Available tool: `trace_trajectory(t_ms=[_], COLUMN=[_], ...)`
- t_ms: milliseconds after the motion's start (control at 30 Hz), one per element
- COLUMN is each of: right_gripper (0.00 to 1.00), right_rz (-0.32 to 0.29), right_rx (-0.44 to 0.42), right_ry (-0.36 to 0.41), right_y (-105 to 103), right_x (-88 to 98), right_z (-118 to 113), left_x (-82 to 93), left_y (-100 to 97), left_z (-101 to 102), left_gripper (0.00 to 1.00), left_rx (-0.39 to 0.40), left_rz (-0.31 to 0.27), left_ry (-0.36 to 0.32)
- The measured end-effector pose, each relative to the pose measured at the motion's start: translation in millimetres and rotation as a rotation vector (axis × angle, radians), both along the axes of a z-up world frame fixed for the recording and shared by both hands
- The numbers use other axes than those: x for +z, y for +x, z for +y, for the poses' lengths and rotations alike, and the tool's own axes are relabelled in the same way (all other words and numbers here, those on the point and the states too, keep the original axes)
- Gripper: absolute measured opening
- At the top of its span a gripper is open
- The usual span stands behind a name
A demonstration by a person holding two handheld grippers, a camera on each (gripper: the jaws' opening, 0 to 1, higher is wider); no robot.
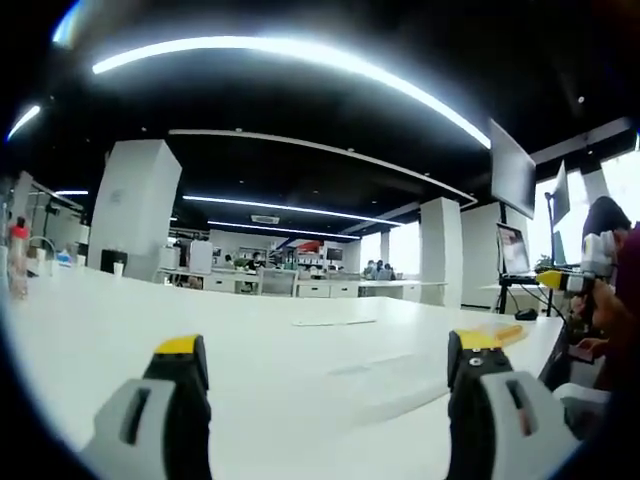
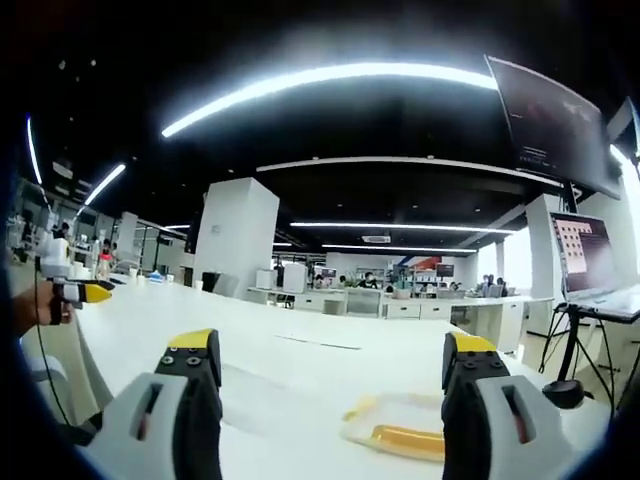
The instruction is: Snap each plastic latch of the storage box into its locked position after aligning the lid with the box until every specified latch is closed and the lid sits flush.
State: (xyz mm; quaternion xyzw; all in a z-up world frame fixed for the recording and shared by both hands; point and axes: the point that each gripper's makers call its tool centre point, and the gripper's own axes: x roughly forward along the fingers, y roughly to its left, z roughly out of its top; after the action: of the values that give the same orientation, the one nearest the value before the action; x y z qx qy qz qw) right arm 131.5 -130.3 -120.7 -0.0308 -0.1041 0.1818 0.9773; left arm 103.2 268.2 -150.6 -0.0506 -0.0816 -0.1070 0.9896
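In the right gripper view, a clear plastic box or lid [image 2: 400, 425] with a yellow latch [image 2: 408, 438] along its near side lies low on the white table [image 2: 300, 370], between my jaws and closer to the right one. My right gripper [image 2: 330, 350] is open and holds nothing. In the left gripper view, my left gripper [image 1: 330, 350] is also open and empty. A yellow latch edge [image 1: 497, 333] peeks out beside its right jaw, and a faint clear outline [image 1: 375, 375] rests on the table [image 1: 250, 330]. Each gripper appears in the other's view: the right gripper [image 1: 572, 280] and the left gripper [image 2: 82, 292].
A sheet of paper [image 1: 335, 322] lies mid-table. A laptop on a stand [image 2: 590, 250] and a hanging monitor [image 2: 555, 120] are to the right. A red-capped bottle [image 1: 18, 255] stands at the table's far left edge. A white pillar [image 1: 135, 205] and desks with people sit behind.
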Motion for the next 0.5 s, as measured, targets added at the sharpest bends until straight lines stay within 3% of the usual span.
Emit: trace_trajectory(t_ms=[500], right_gripper=[0.92], right_rz=[0.02], right_rx=[-0.003], right_ry=[0.011], right_y=[2], right_x=[-5.4], right_z=[0], left_x=[6.2], left_y=[-4.2], left_z=[13], left_gripper=[1.0], left_rx=[0.049], left_rz=[-0.013], left_ry=[0.004])
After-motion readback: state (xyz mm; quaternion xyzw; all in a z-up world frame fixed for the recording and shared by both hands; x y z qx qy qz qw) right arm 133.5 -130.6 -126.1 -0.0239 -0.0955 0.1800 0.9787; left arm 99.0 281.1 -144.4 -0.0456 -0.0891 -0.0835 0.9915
